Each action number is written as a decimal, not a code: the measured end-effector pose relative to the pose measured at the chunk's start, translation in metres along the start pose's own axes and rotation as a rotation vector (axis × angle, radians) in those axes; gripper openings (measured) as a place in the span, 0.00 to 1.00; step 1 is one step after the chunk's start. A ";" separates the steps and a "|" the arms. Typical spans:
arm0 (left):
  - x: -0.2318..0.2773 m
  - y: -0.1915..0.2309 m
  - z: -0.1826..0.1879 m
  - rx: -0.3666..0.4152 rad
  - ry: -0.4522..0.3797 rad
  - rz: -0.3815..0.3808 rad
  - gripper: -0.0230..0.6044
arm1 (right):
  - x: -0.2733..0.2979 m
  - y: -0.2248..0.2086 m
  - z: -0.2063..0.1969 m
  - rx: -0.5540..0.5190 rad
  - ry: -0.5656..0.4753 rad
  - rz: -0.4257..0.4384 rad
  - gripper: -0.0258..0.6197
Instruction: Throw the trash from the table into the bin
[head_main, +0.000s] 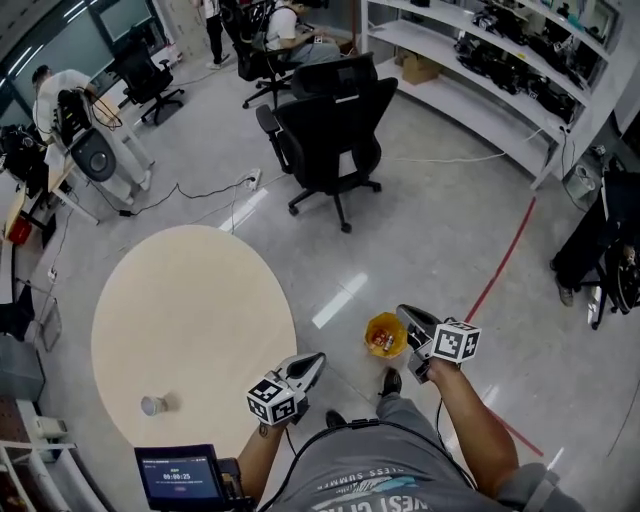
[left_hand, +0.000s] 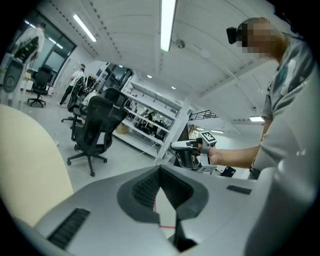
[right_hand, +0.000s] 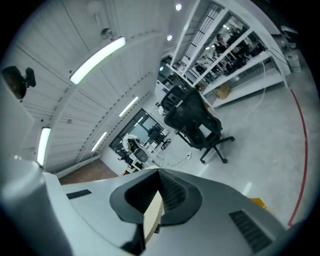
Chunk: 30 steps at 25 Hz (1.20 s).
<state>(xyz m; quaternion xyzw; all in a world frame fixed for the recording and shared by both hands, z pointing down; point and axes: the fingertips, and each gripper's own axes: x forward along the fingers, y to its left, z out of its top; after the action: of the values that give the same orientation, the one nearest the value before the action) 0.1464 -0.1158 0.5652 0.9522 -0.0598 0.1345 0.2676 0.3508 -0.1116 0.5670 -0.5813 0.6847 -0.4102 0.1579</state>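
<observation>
Lower centre: left hand-held gripper (head_main: 318, 358) and right hand-held gripper (head_main: 403, 311) were both clenched, empty, ribbed dark pads (left_hand: 145, 187) meeting; desk (head_main: 190, 300) round, smooth.

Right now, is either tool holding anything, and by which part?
Nothing held: left tool and right tool are both shut, empty. One small pale item lies on the table.

The round cream-coloured desk (head_main: 190, 320) is plain, and the small cup (head_main: 153, 405) on it is silvery grey. The round plastic bin (head_main: 386, 335) is yellow. A thin red line (head_main: 505, 255) crosses the glossy pale grey floor (head_main: 440, 230). The left grey tool (head_main: 313, 362) and the right grey tool (head_main: 408, 314) each bear a cube of black-and-white square markers.
</observation>
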 end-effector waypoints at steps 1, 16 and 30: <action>-0.009 -0.007 0.012 0.027 -0.025 -0.003 0.10 | -0.005 0.018 0.008 -0.044 -0.014 0.019 0.06; -0.135 -0.108 0.117 0.289 -0.374 -0.034 0.10 | -0.086 0.241 0.038 -0.712 -0.158 0.167 0.06; -0.197 -0.197 0.151 0.556 -0.536 -0.012 0.10 | -0.162 0.340 0.020 -1.028 -0.254 0.216 0.06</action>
<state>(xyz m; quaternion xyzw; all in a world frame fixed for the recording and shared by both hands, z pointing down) 0.0282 -0.0194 0.2873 0.9902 -0.0832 -0.1095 -0.0250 0.1825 0.0269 0.2588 -0.5548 0.8287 0.0699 -0.0242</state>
